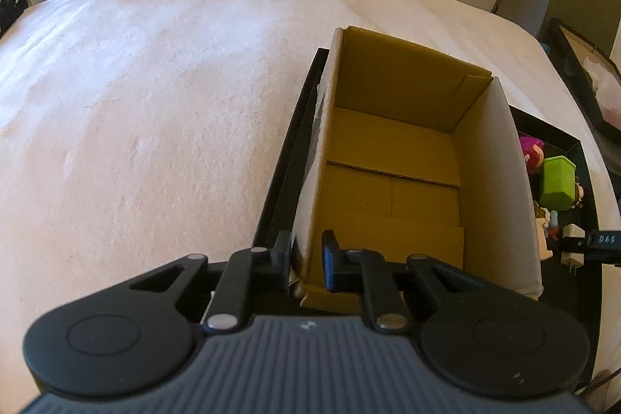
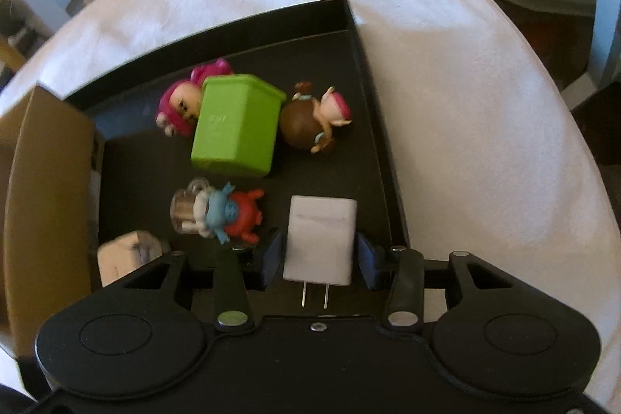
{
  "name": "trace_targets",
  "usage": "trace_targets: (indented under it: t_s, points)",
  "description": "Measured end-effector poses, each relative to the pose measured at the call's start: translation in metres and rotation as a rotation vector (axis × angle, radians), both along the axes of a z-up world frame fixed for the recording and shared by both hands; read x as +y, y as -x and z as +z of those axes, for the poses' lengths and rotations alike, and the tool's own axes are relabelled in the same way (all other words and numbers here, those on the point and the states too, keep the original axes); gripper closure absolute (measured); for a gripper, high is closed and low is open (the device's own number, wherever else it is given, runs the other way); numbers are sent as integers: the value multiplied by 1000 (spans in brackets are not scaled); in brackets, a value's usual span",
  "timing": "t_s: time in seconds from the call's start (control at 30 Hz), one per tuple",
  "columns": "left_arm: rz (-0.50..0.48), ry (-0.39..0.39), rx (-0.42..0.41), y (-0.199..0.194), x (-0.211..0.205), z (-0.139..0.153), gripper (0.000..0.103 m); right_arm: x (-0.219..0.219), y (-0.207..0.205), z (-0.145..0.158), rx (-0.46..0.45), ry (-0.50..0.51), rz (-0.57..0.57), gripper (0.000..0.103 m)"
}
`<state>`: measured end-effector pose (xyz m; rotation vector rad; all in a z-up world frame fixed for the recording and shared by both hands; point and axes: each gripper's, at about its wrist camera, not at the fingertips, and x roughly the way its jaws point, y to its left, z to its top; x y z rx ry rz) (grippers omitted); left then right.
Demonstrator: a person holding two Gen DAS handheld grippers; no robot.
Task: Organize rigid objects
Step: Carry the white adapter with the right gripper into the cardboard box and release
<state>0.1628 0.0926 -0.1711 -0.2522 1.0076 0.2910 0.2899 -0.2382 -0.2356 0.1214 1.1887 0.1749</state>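
White cloth covers the bed (image 1: pixel 155 103). Left gripper (image 1: pixel 306 258) is clamped on the near wall of the empty brown cardboard box (image 1: pixel 392 150), right of centre. Right gripper (image 2: pixel 320 258) stands around the white plug adapter (image 2: pixel 320 239), low centre in the black tray (image 2: pixel 372 127); whether its pads press, I cannot tell.

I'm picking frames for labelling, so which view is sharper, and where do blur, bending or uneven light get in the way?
Left wrist view: sharp; the cardboard box is crisp, though the fisheye bows the bed edge and daylight brightens the far doorway. Right wrist view: softer, with motion smear on the green container and the figurines; the white charger reads clearly enough, and the black tray curves towards the edges.
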Motion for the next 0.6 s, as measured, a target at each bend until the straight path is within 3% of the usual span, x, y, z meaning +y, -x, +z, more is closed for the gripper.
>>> trace_targets:
  t_s: [0.17,0.43,0.6]
  points:
    - [4,16,-10,3,1,-1,88,7,5,3,-42,45,40,66]
    - [7,52,-30,5,5,0,88,6,24,36,-67,-76,46,66]
    - [-5,58,-40,8,5,0,88,22,36,62,-120,-68,86,66]
